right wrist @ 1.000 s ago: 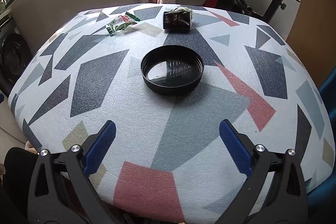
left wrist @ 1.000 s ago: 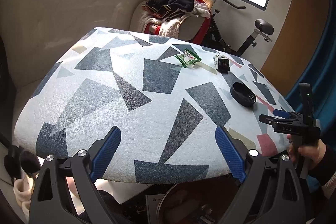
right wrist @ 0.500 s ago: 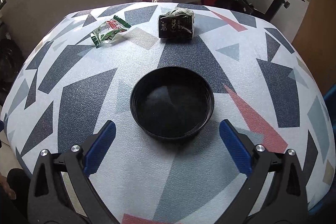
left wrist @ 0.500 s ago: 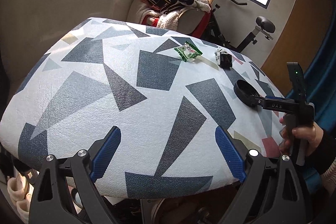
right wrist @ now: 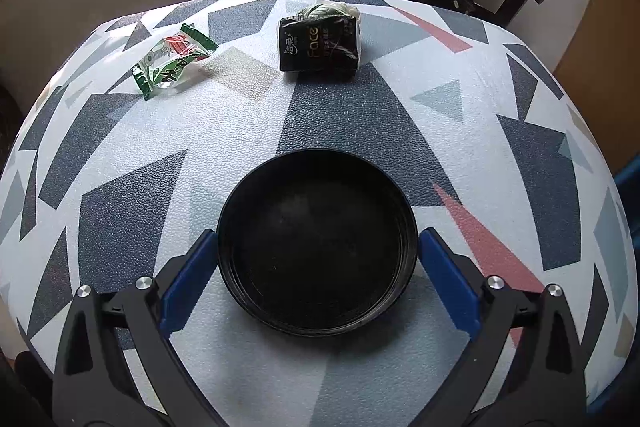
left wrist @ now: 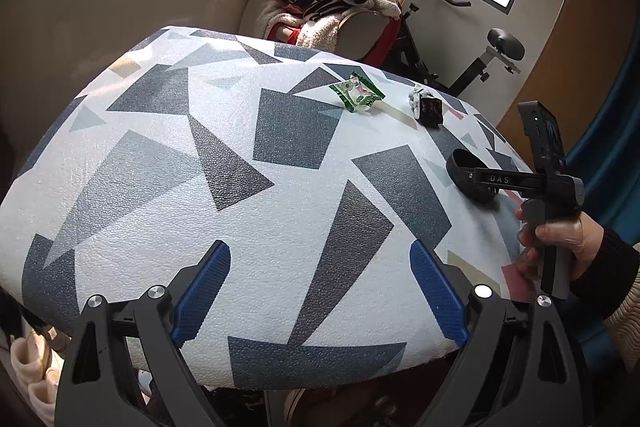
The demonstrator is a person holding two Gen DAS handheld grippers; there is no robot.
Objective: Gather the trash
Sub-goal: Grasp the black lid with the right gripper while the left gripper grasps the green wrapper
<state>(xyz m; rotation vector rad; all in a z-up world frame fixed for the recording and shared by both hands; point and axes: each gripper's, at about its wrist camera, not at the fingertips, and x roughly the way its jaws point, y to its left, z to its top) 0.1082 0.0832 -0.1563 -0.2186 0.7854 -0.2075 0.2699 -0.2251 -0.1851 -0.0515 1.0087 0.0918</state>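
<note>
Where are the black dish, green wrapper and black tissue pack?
black dish (right wrist: 316, 243), right wrist view, inner floor.
green wrapper (right wrist: 173, 63), right wrist view, middle of film.
black tissue pack (right wrist: 318, 45), right wrist view, printed face.

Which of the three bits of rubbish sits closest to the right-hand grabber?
The round black lid: it lies between the right gripper's open fingers. The green wrapper and black packet lie farther back on the table.

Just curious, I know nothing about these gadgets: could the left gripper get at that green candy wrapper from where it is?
Probably yes. The left gripper is open and nothing stands between it and the green wrapper across the table, though it is far off.
</note>
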